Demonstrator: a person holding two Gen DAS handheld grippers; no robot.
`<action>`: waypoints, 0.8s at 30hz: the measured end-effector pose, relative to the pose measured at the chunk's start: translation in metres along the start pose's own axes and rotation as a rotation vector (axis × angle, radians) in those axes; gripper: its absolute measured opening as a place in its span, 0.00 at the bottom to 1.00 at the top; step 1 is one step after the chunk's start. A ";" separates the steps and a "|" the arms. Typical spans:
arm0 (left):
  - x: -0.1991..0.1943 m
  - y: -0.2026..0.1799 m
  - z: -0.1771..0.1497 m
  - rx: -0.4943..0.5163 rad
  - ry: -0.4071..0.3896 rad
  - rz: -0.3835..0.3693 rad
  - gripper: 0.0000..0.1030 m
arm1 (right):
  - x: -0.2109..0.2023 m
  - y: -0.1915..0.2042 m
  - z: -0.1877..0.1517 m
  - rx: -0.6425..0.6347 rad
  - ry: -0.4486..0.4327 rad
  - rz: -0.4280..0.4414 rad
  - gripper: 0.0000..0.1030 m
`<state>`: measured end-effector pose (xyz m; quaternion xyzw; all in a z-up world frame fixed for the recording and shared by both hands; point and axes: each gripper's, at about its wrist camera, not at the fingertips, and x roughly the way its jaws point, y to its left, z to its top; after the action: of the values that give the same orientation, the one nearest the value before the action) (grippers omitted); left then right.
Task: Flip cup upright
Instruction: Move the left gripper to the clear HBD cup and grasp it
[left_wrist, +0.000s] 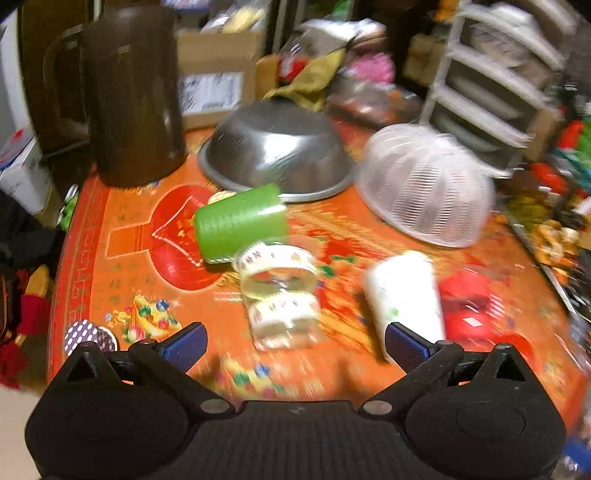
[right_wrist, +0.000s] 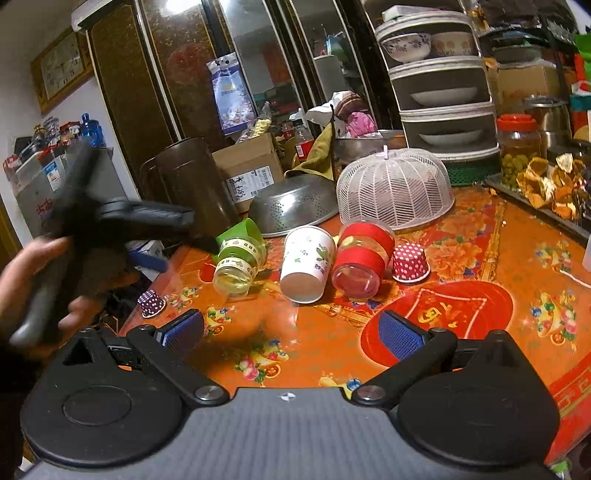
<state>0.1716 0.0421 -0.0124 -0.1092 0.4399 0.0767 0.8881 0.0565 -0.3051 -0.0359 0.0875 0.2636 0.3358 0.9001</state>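
Note:
Several cups lie on their sides on the orange patterned table (right_wrist: 461, 258). A clear cup with yellowish bands (left_wrist: 277, 291) (right_wrist: 238, 266) lies just beyond my open left gripper (left_wrist: 293, 341). A green cup (left_wrist: 240, 223) (right_wrist: 242, 230) lies behind it. A white paper cup (left_wrist: 406, 299) (right_wrist: 306, 264) lies to its right, near my left gripper's right finger. A clear cup with red bands (right_wrist: 362, 258) (left_wrist: 467, 306) lies further right. My right gripper (right_wrist: 290, 334) is open and empty above the table's front. The left gripper's body shows blurred in the right wrist view (right_wrist: 110, 218).
A dark brown jug (left_wrist: 136, 96), an upturned steel colander (left_wrist: 277, 151) and a white mesh food cover (left_wrist: 424, 184) stand behind the cups. Small dotted cupcake cups (right_wrist: 410, 264) (right_wrist: 151, 303) sit upside down. Dish rack (right_wrist: 439, 85), jar and clutter line the back right.

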 end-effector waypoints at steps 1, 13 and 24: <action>0.011 0.003 0.005 -0.027 0.015 0.003 0.93 | -0.002 -0.003 -0.001 0.002 0.001 0.001 0.99; 0.064 -0.005 0.009 -0.014 0.099 0.060 0.69 | -0.009 -0.031 -0.006 0.043 0.013 -0.008 0.99; -0.048 -0.003 -0.039 0.080 0.002 -0.049 0.57 | -0.017 -0.030 -0.008 0.049 0.010 -0.005 0.99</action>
<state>0.1135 0.0267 0.0032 -0.0845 0.4406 0.0374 0.8930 0.0579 -0.3397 -0.0460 0.1072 0.2763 0.3273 0.8972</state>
